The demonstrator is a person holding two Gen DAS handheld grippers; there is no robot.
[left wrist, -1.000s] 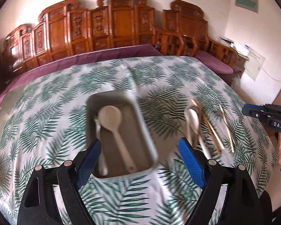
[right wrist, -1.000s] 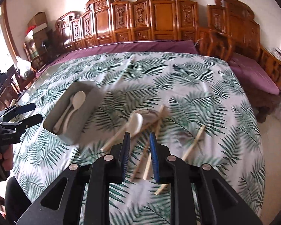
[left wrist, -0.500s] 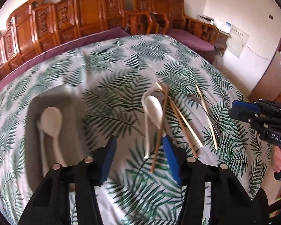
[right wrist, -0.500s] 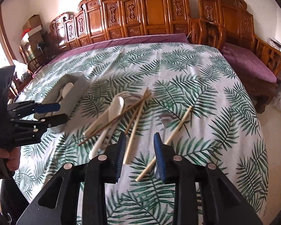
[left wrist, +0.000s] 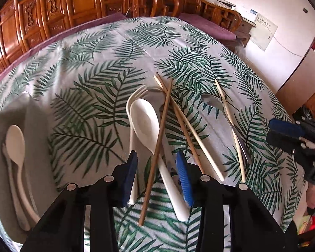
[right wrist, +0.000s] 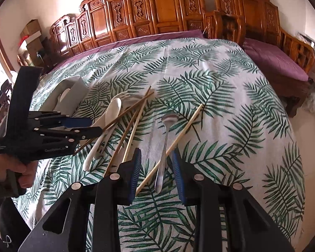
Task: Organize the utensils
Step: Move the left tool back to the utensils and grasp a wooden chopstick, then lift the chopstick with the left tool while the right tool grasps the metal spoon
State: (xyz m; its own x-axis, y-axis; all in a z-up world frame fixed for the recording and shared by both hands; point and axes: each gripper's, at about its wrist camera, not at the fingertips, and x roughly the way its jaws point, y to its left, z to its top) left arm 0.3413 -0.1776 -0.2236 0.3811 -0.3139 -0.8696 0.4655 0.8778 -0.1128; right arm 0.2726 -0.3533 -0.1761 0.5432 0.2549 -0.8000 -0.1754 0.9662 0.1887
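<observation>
My left gripper [left wrist: 157,174] is open just above the table, its jaws on either side of the handles of a white spoon [left wrist: 146,124] and a dark chopstick [left wrist: 160,138]; a white fork [left wrist: 132,113] lies beside them. My right gripper [right wrist: 157,168] is open over the handle of a metal spoon [right wrist: 164,145] and a pale chopstick [right wrist: 178,140]. Two more chopsticks [left wrist: 191,130] lie between the piles. The grey tray [left wrist: 2,130] at far left holds a white spoon [left wrist: 15,142] and another utensil.
The table wears a palm-leaf cloth [right wrist: 220,96] over a purple one. Carved wooden chairs [right wrist: 157,6] line the far side. The tray also shows in the right wrist view [right wrist: 73,92], behind the left gripper [right wrist: 82,126].
My left gripper moved right from the tray to the white spoon pile and narrowed its opening. My right gripper moved right and down over the metal spoon and opened wider.
</observation>
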